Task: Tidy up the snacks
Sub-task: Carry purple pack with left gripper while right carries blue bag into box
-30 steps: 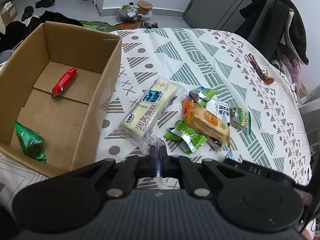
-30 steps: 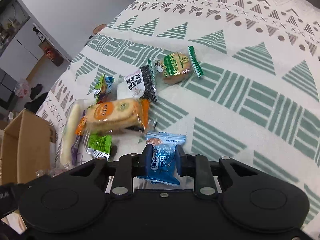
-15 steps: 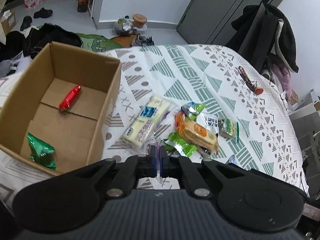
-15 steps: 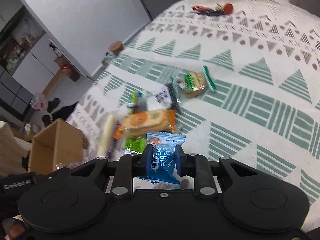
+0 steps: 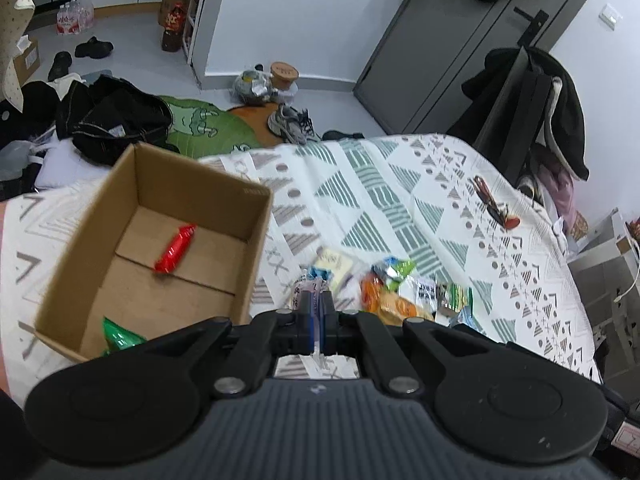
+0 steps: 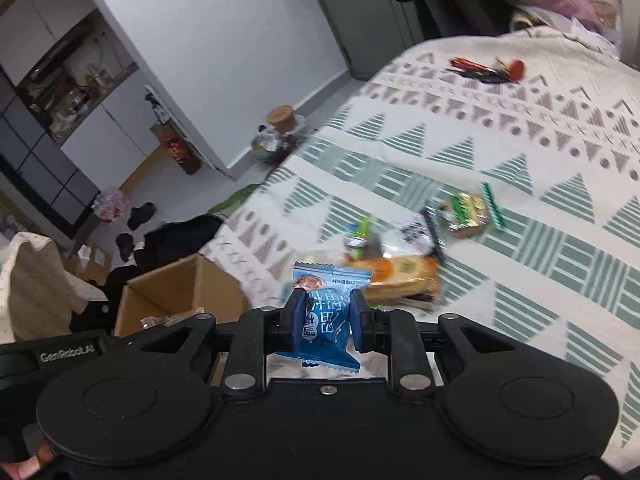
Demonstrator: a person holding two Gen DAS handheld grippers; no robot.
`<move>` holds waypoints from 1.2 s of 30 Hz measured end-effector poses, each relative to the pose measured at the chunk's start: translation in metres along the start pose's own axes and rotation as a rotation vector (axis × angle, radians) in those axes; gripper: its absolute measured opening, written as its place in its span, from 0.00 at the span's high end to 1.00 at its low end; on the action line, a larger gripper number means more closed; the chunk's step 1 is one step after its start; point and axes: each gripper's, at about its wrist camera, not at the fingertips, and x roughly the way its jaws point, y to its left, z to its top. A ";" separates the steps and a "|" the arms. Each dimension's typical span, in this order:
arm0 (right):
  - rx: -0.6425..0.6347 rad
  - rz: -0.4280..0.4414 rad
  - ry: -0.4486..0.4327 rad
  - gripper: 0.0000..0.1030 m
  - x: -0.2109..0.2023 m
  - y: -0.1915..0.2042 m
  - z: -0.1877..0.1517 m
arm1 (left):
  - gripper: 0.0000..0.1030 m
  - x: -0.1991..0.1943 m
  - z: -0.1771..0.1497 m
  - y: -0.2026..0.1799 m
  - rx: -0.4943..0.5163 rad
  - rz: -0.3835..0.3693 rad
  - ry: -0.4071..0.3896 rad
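Right gripper [image 6: 324,316]: jaws clamped across the middle of a blue snack packet [image 6: 323,322], held clear above the bed [image 6: 540,184]. Left gripper [image 5: 318,316]: jaws nearly shut on a thin clear wrapper [image 5: 308,290]. Cardboard box [image 5: 256,216] sits at left with 2 snacks inside. Judgement: packets are light, soft and crinkly, with slippery film; grip mid-body, not the crimped ends. Remaining pile [image 5: 400,292] lies beside the box.

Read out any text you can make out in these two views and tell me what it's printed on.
"GenRobot.AI": white lettering on the black left gripper body, seen in the right wrist view.
Blue snack packet in the right gripper: large white characters, unreadable.
Other wrappers' print: blurred.
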 end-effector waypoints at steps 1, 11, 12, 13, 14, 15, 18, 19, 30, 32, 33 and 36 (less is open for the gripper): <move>-0.008 0.007 -0.002 0.78 0.000 0.006 0.001 | 0.99 -0.003 0.003 0.003 -0.003 -0.001 -0.007; -0.067 0.050 -0.018 0.78 0.007 0.058 0.007 | 0.99 -0.016 0.033 0.040 -0.041 0.011 -0.044; -0.072 0.053 -0.019 0.78 0.007 0.062 0.007 | 0.99 -0.017 0.036 0.044 -0.044 0.012 -0.046; -0.075 0.056 -0.020 0.78 0.008 0.067 0.007 | 0.99 -0.018 0.039 0.048 -0.048 0.014 -0.048; -0.080 0.060 -0.020 0.78 0.009 0.072 0.008 | 0.99 -0.018 0.041 0.052 -0.051 0.015 -0.050; -0.085 0.064 -0.020 0.78 0.011 0.077 0.008 | 0.99 -0.018 0.044 0.056 -0.056 0.017 -0.053; -0.095 0.074 -0.016 0.78 0.016 0.090 0.009 | 0.99 -0.018 0.051 0.069 -0.068 0.024 -0.056; -0.099 0.078 -0.014 0.78 0.018 0.094 0.009 | 0.99 -0.018 0.054 0.073 -0.073 0.027 -0.057; -0.139 0.089 0.020 0.78 0.046 0.135 0.012 | 0.99 -0.004 0.081 0.108 -0.107 0.038 -0.046; -0.146 0.090 0.025 0.78 0.052 0.141 0.012 | 0.99 0.000 0.085 0.113 -0.111 0.038 -0.037; -0.150 0.090 0.027 0.78 0.054 0.144 0.012 | 0.99 0.002 0.087 0.116 -0.111 0.039 -0.031; -0.157 0.090 0.032 0.78 0.060 0.151 0.012 | 0.99 0.008 0.091 0.120 -0.108 0.044 -0.014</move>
